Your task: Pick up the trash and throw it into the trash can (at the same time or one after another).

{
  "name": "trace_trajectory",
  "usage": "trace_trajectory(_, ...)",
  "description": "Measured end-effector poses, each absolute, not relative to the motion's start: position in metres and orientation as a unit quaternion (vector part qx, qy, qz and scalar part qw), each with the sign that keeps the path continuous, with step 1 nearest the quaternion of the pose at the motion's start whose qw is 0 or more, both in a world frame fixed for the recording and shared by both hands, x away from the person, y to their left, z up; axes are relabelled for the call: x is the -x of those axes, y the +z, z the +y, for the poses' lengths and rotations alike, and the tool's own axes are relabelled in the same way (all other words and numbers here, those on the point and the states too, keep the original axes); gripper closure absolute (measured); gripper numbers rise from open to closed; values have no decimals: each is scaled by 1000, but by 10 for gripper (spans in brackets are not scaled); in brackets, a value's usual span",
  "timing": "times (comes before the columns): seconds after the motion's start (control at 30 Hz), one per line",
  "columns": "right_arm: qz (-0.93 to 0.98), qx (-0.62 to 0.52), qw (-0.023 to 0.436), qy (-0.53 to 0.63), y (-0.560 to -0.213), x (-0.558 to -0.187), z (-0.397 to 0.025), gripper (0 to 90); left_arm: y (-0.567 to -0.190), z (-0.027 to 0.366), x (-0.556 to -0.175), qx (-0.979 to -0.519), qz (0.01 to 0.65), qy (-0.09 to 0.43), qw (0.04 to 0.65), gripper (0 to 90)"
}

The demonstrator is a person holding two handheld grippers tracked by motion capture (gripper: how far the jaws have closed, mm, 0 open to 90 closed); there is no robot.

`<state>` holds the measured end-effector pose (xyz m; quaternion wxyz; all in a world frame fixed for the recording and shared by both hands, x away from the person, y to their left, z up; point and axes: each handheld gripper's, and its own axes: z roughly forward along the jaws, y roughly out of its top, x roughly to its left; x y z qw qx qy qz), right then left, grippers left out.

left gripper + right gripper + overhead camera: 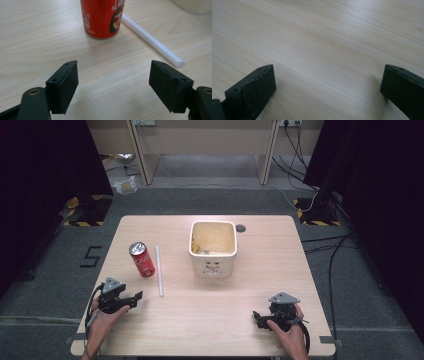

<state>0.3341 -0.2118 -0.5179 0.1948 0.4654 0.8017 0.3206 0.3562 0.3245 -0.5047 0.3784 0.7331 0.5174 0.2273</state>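
Both grippers, left gripper [113,85] and right gripper [328,92], rest fingers spread, empty. The upright red can [102,17] looks slick and dentable; grip mid-body. A white straw [152,41] lies beside it.

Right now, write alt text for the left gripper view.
A red drink can stands upright on a pale wooden table, straight ahead of the open left gripper. A white straw lies flat just right of the can, running diagonally.
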Motion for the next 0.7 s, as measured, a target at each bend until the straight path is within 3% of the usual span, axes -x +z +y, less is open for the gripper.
trace_trajectory(0.7, 802, -465, 194, 321, -518, -334, -212, 2, -484, 317, -387, -719, 520, 246, 391, 220)
